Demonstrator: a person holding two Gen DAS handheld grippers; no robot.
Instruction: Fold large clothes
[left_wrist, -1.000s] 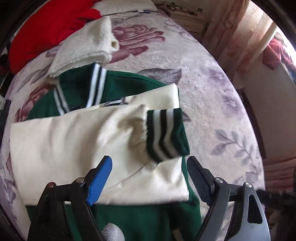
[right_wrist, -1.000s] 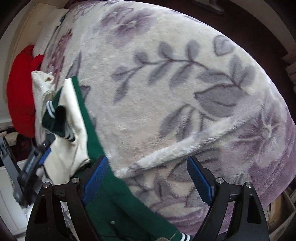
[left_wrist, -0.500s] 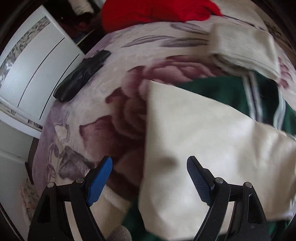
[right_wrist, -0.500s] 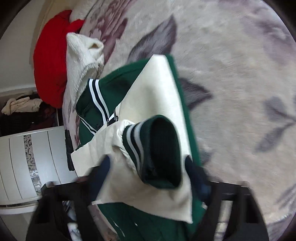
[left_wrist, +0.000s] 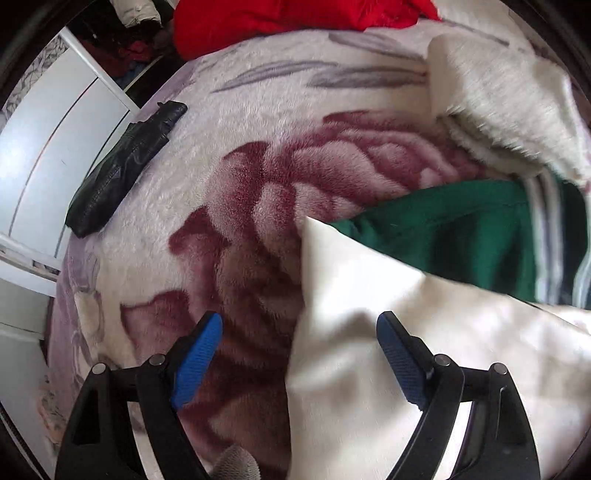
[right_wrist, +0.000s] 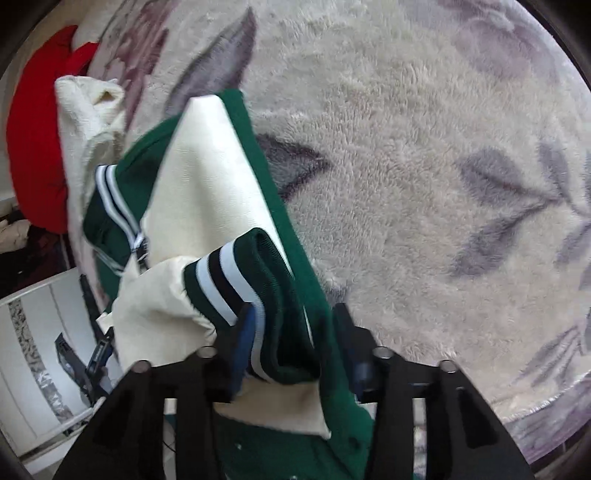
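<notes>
Plush floral bedding fills both views, a cream blanket (right_wrist: 424, 155) printed with grey leaves and dark red roses, and it serves as the folding surface.

Nearest in the right wrist view, the right gripper (right_wrist: 291, 332) is clenched on the striped green cuff (right_wrist: 236, 284) of a cream sleeve (right_wrist: 159, 314), at the lower centre of the frame. The cuff bunches between the jaws, so the hold looks deep enough. Beyond it the green jacket (right_wrist: 147, 162) lies on the blanket with its other cream sleeve (right_wrist: 199, 177) already laid across the body, running toward the upper left.

In the left wrist view the left gripper (left_wrist: 299, 354) is released, its blue pads (left_wrist: 195, 358) spread wide, straddling the left edge of the cream sleeve panel at lower centre and gripping nothing. The jacket's green body shows at right.

To do this step well, I judge the right hand should carry the cuff flat across the chest and lay it parallel to the first sleeve. The left gripper would do best pinning the shoulder fold, so the body does not drag on the soft pile.

Farther off lie a folded cream fleece (left_wrist: 509, 92) at upper right, a red garment (left_wrist: 295, 18) along the top, and a black pouch (left_wrist: 125, 166) at left beside a white cabinet (left_wrist: 40, 147).
</notes>
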